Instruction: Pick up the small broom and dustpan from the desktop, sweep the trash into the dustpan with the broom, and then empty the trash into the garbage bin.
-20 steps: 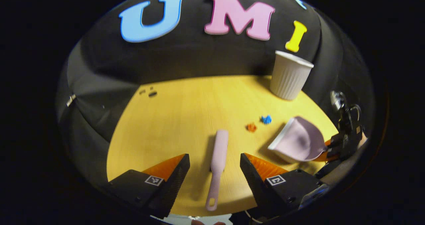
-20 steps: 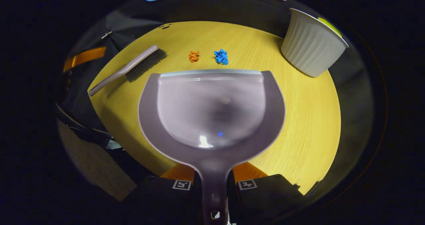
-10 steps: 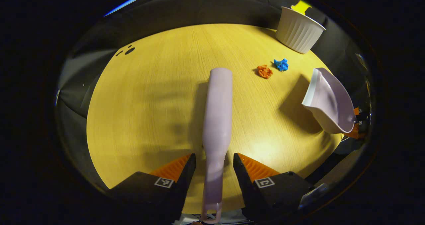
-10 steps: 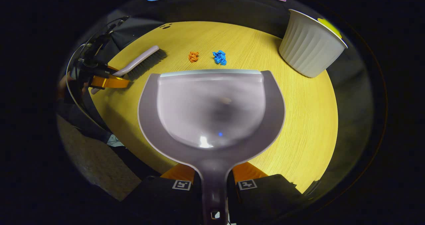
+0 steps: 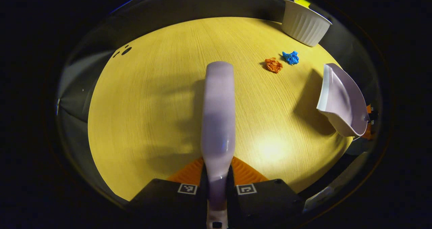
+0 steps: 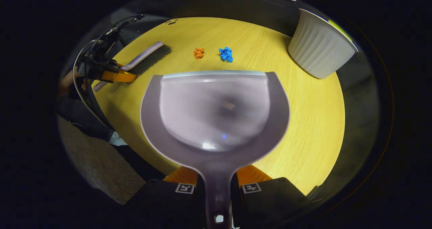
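Gripping the broom [image 5: 218,121] handle in our left claw [image 5: 217,175], bristles on the bench [image 5: 152,97]; right claw [image 6: 217,180] clamps the dustpan [image 6: 215,114] handle, pan near orange scrap [image 6: 198,53] and blue scrap [image 6: 225,54].

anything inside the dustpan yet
Nothing: the dustpan pan is bare, held by the right tool. The orange scrap and blue scrap lie on the table beyond its lip. The table beneath it is hidden.

A recording booth: black cloth wall [image 6: 216,7] behind a round wooden table [image 5: 162,97].
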Tool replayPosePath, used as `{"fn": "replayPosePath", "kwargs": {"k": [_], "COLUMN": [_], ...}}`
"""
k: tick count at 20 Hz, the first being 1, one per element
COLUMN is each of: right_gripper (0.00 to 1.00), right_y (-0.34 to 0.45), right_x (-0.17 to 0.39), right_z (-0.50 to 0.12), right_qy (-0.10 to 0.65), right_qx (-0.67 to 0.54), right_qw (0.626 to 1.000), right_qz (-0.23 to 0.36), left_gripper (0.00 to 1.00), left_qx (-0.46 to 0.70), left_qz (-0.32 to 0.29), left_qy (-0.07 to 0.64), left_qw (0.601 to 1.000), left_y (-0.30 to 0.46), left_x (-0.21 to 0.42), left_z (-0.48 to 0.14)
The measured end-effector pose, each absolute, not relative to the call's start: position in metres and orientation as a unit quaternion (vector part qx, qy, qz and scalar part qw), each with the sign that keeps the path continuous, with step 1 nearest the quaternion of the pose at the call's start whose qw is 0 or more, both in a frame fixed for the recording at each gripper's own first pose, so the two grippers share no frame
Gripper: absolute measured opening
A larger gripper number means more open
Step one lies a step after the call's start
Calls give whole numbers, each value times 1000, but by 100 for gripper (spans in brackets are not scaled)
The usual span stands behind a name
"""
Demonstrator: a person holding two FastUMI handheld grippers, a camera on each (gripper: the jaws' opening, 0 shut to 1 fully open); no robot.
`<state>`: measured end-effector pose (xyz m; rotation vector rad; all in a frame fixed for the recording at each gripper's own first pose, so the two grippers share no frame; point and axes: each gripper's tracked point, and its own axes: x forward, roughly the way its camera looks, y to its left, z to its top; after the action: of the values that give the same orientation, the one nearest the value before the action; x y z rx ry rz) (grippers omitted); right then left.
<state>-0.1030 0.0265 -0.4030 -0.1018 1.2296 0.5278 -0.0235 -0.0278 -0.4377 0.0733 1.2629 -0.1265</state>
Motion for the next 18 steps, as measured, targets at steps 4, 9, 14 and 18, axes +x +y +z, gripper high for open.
{"fn": "replayPosePath", "kwargs": {"k": [4, 9, 14, 18], "right_gripper": [31, 36, 36, 41], "right_y": [16, 16, 16, 12], "right_x": [-99, -96, -95, -89], "right_z": [-405, -411, -414, -415], "right_qy": [586, 615, 628, 628], "right_qx": [-74, -89, -93, -96], "right_qw": [763, 737, 725, 725], "right_qz": [261, 265, 267, 265], "left_gripper": [24, 26, 24, 24], "left_qx": [51, 97, 130, 158], "left_qz": [-71, -107, -153, -212], "left_qy": [550, 534, 543, 536], "left_qw": [831, 833, 815, 801], "left_y": [-42, -62, -90, -119], "left_x": [30, 87, 117, 121], "left_z": [-420, -414, -430, -435]}}
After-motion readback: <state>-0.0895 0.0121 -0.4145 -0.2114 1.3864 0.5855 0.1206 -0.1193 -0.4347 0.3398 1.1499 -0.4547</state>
